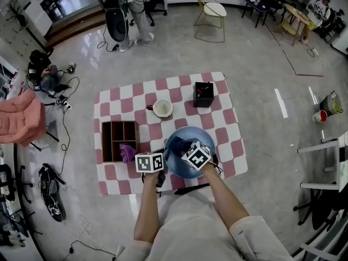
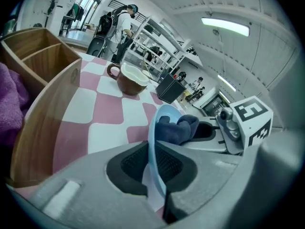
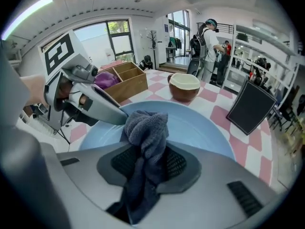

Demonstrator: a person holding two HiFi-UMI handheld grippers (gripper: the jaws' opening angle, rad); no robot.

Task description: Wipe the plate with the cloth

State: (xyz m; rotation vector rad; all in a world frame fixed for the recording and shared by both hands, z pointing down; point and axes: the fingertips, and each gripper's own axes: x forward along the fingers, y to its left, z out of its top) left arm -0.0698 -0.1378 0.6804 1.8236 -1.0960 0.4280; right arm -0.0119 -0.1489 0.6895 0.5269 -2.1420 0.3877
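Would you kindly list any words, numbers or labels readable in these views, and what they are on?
No readable text anywhere.
The cube on the left gripper and that on the right gripper: square black-and-white markers, no letters.
On the black box: any print too small to read.

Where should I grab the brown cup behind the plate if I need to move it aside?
The rim of the cup, from straight above: it stands upright, mouth open, so one jaw fits inside, one outside. Its handle sticks out on the side of the wooden box and looks too small to pinch. Free the right gripper of the cloth first.
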